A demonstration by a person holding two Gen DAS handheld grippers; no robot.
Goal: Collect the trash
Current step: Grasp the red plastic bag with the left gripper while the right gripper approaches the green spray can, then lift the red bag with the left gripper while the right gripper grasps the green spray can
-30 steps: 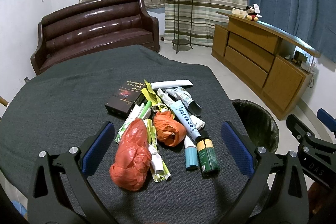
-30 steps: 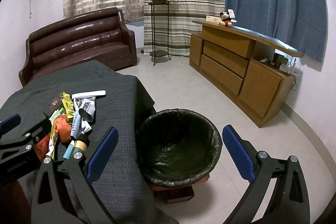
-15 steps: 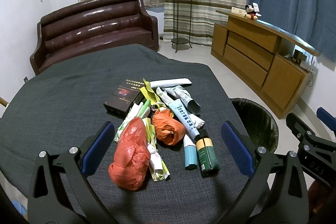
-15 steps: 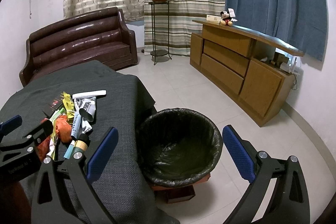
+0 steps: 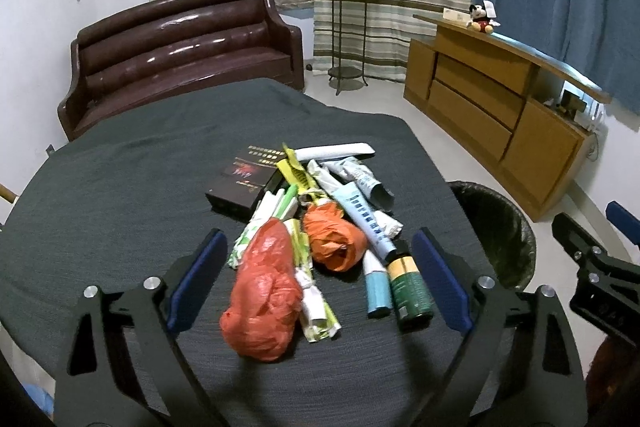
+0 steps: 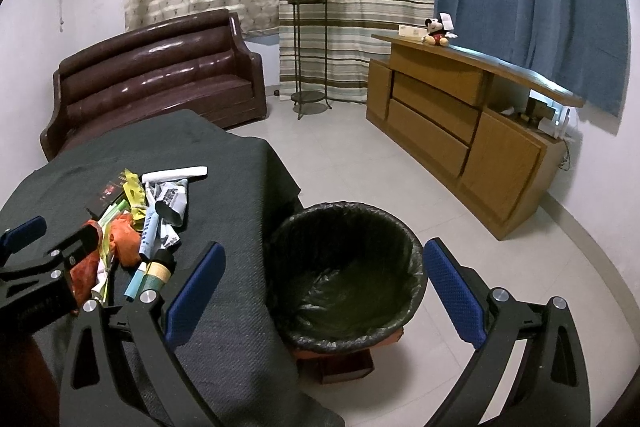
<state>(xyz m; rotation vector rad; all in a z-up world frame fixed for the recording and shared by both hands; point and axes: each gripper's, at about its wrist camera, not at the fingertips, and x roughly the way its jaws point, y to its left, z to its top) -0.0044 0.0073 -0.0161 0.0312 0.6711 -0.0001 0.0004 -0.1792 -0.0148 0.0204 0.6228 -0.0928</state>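
A pile of trash lies on the dark grey cloth-covered table (image 5: 120, 195): a big orange plastic bag (image 5: 262, 291), a smaller orange bundle (image 5: 334, 241), a green can (image 5: 410, 287), a light blue tube (image 5: 377, 289), wrappers and a black box (image 5: 244, 183). My left gripper (image 5: 318, 233) hovers just before the pile, its jaws wide and closing. The orange bags lie between its fingers, and the pads touch nothing. My right gripper (image 6: 324, 245) stands open and empty above the black-lined bin (image 6: 340, 206), which sits on the floor beside the table.
A brown leather sofa (image 5: 180, 43) stands behind the table. A plant stand (image 5: 346, 27) and a wooden sideboard (image 6: 460, 119) line the far wall and the right side. Tiled floor (image 6: 360, 155) lies open between the bin and the sideboard.
The left gripper's jaws have drawn slightly closer together around the near end of the pile. Neither hand has shifted much, and the trash lies as before.
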